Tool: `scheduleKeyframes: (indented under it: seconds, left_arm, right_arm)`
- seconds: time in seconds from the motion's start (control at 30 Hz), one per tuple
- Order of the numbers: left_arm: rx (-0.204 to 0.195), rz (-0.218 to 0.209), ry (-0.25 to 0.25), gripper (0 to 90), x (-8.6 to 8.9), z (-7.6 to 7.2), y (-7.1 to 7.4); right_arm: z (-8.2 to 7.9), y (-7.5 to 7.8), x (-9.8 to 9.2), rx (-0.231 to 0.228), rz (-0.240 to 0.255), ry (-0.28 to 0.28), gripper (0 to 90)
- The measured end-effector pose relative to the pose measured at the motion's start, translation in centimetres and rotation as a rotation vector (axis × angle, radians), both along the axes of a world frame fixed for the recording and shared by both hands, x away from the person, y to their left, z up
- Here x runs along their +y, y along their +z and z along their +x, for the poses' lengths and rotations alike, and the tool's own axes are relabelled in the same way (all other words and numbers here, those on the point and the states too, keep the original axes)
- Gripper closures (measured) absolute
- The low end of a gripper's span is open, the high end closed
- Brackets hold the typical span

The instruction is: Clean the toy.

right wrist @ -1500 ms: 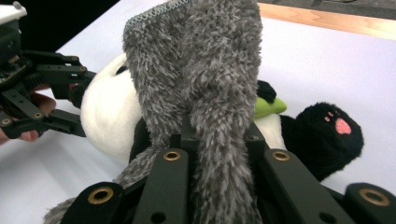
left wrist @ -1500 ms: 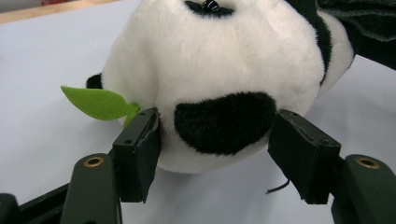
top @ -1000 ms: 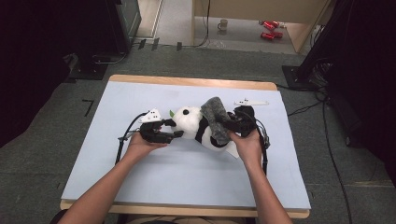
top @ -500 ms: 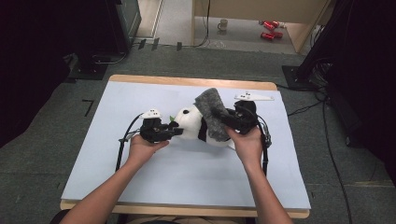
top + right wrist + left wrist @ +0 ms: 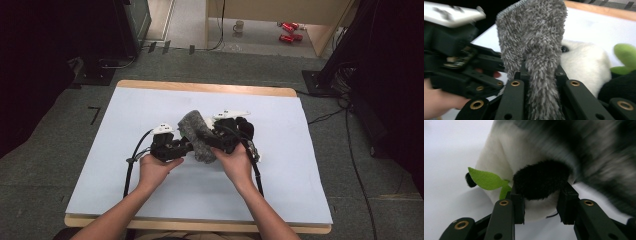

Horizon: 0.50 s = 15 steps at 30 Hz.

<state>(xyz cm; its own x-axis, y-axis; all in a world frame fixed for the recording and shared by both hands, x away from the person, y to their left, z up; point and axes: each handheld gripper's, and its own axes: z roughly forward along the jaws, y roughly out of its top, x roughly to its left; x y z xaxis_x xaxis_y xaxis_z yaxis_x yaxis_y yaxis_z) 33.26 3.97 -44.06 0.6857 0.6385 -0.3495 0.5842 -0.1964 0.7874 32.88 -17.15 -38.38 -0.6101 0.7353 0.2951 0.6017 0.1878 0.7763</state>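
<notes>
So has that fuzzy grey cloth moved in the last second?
Yes. The grey cloth, clamped in the right gripper, has swung leftward over the panda toy, away from the table's right edge.

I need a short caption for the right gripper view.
Right tool shut on fuzzy grey cloth, beside white-and-black plush panda.

A tabletop [image 5: 150, 115] with a wooden edge and a pale blue-white covering is seen from above, standing on grey carpeted floor [image 5: 60, 145]. A dark cabinet [image 5: 131, 20] is placed at the upper left and black equipment [image 5: 370, 55] at the upper right. Behind the table a light wooden unit [image 5: 320, 30] is seen, with a mug [image 5: 239, 25] and red cans [image 5: 286, 31] on the floor beside it. Cables [image 5: 350, 150] are laid across the carpet at the right.
</notes>
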Motion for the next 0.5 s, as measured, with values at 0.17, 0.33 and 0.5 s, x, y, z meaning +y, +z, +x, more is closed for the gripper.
scheduleKeyframes:
  seconds: [0.17, 0.33, 0.5]
  left_arm:
    - [0.018, -0.014, 0.002, 64.5, 0.1, 0.4, -0.5]
    - [0.041, -0.026, 0.007, 64.6, 0.5, 1.0, -0.6]
    - [0.056, -0.04, 0.006, 64.7, 0.9, 1.7, -0.7]
  right_arm:
    - [0.6, -0.9, -0.7, -0.03, -0.035, 0.007, 77.9]
    - [0.5, -0.6, -1.2, -0.055, -0.09, -0.022, 77.8]
    - [0.6, -0.6, -3.6, -0.054, -0.127, -0.097, 77.9]
